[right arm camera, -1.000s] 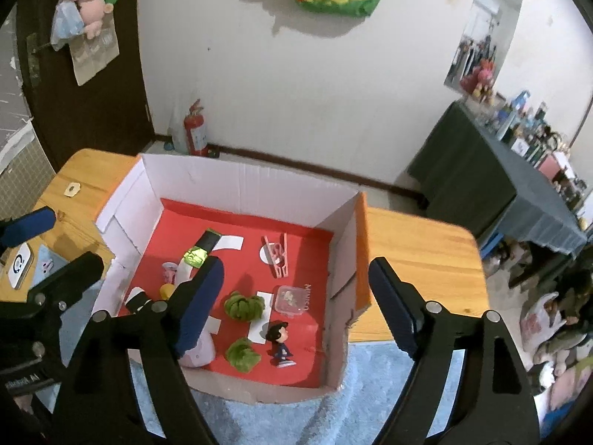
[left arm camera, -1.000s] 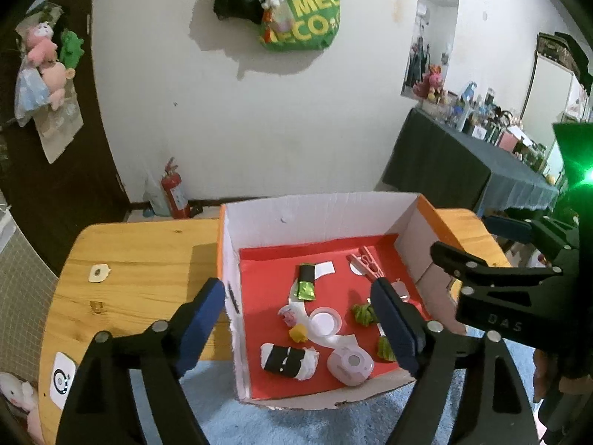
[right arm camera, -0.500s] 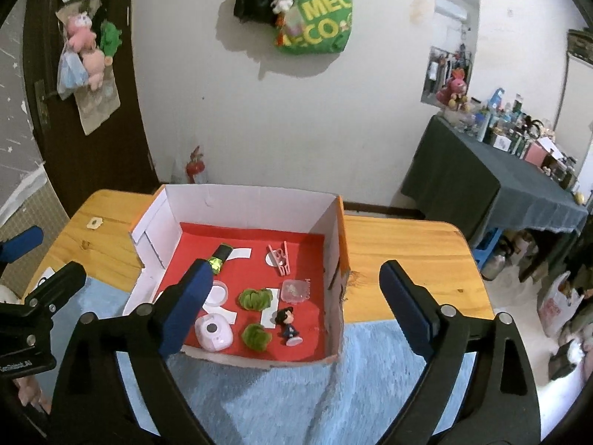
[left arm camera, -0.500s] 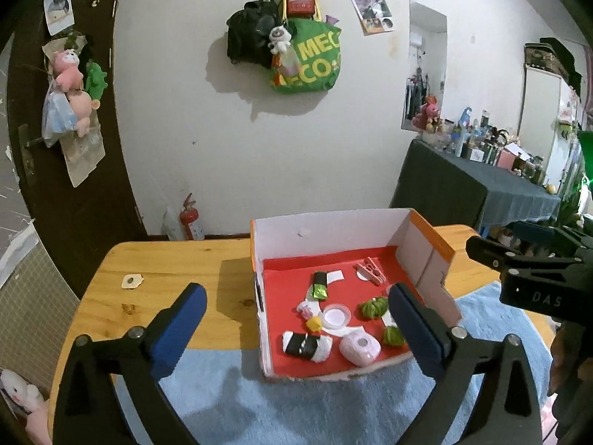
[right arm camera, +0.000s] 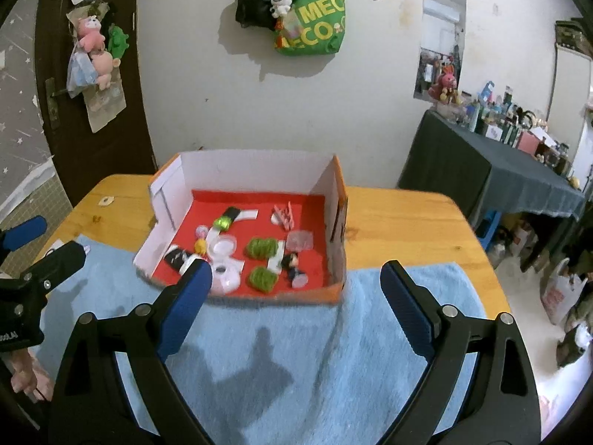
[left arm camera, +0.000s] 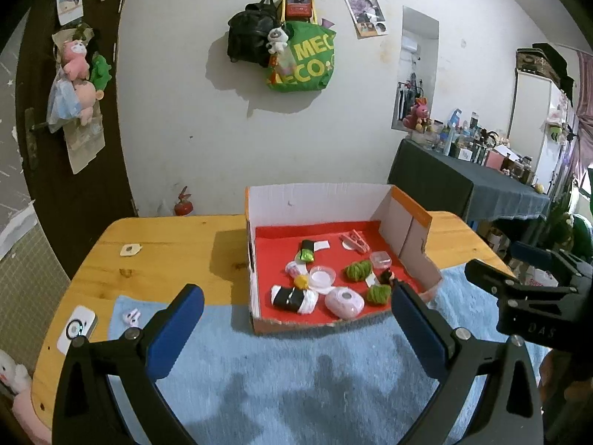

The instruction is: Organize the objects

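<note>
Left gripper spread wide over the blue towel, nothing between the jaws; ahead, cardboard box with small items on its red floor; right gripper likewise gaping, empty, box just beyond.

You've got 1 cardboard box, 2 green pom-poms, 1 pink clip, 1 figurine, 2 clear round/sq. containers, 1 blue towel.
</note>
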